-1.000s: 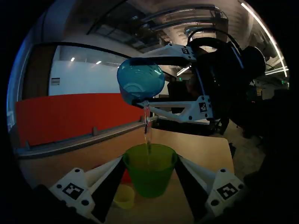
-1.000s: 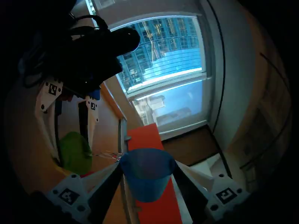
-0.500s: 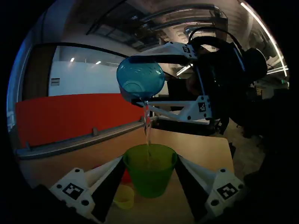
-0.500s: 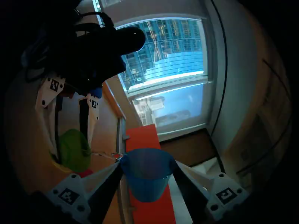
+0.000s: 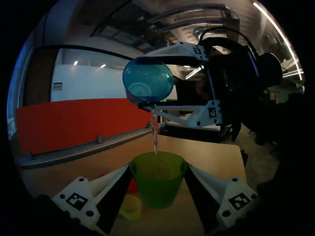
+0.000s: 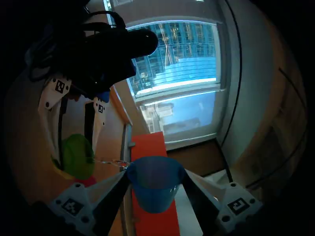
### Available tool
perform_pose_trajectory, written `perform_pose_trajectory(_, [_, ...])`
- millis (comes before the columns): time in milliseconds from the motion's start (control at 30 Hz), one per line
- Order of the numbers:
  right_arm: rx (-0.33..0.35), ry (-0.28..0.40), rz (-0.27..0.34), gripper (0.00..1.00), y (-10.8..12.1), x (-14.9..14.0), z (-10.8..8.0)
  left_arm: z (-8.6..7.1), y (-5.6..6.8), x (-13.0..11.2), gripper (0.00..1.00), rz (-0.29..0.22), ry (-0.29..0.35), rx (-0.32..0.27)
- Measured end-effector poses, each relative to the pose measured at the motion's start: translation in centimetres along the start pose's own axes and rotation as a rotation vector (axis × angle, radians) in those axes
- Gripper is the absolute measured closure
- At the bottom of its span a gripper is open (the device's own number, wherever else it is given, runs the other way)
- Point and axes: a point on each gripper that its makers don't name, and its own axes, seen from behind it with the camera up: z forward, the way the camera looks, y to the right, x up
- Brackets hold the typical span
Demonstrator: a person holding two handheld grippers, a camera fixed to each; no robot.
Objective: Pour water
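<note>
The left hand-held gripper [image 5: 157,169] is clenched on a green cup [image 5: 158,185]: in the left gripper view both white fingers press its sides at the bottom centre of the frame, and the cup stands upright with its mouth open. Above it, in the upper middle, the right hand-held gripper [image 5: 146,82] grasps a blue cup [image 5: 147,80] between one finger above and one below. The blue cup lies tipped on its side with its mouth toward the camera, so this view looks straight into it. A thin stream of water [image 5: 154,129] drops from its lower rim into the green cup.

Beneath the cups lies a pale wooden worktop [image 5: 212,153]. A small yellow cup [image 5: 131,206] sits at the lower left, just beside the green cup, with a red object [image 5: 133,185] behind it that is too hidden to identify. An orange wall panel [image 5: 75,118] crosses the left half.

The right gripper view gives the other side. The blue cup's outer wall sits at the bottom centre between that gripper's own fingers, and the stream leaves its rim toward the left, reaching the green cup at the middle left. There the left hand-held gripper's two fingers flank the green cup. A large window [image 6: 181,78] with tall buildings takes up the upper centre.
</note>
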Motion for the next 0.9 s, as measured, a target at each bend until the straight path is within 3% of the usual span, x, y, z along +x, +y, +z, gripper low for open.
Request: perform_pose_trajectory(900, [-0.006, 0.001, -0.101, 0.09, 0.33, 0.63, 0.52, 0.05, -0.19, -0.02, 0.12, -0.004, 0.0, -0.002])
